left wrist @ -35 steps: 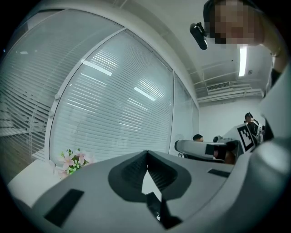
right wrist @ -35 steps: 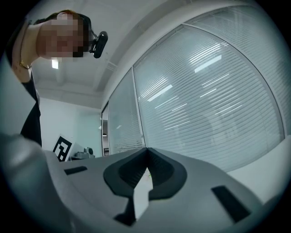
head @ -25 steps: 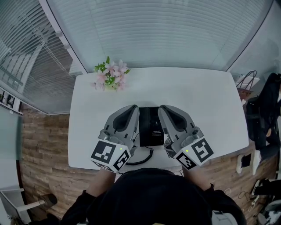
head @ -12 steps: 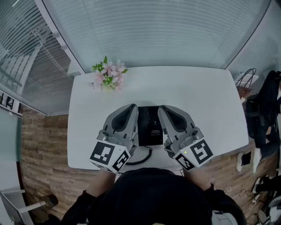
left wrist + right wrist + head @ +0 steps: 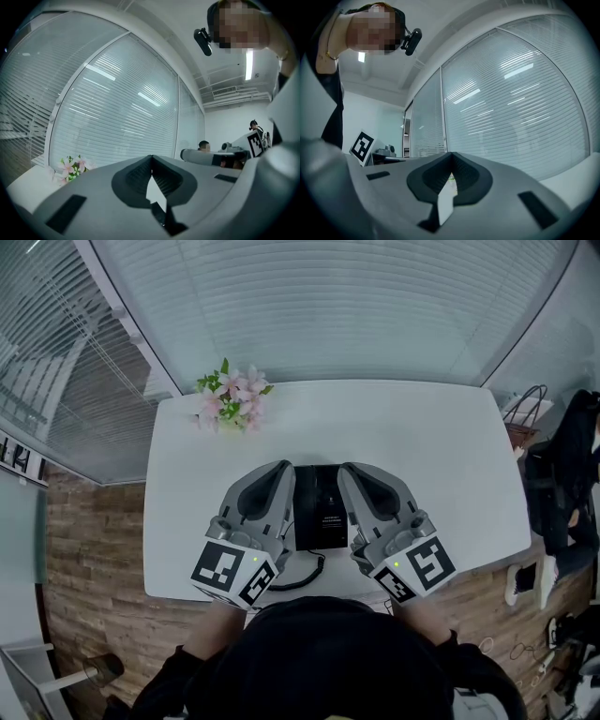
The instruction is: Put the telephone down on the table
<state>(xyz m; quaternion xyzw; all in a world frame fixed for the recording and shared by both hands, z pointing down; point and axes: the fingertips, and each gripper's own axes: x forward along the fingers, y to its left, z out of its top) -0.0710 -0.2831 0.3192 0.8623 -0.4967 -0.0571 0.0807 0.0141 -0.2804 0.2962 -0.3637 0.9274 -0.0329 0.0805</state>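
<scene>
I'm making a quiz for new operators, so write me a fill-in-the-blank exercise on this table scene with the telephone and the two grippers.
1. The black telephone lies on the white table ____ the left gripper and the right gripper.
2. The jaws of both grippers are ____, with nothing held in them.
3. The flowers at the table's far left corner are ____ in colour.
Missing words: between; shut; pink.

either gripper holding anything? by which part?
Nothing held. Left gripper and right gripper are both shut, empty, either side of the black desk telephone on the white table.
</scene>
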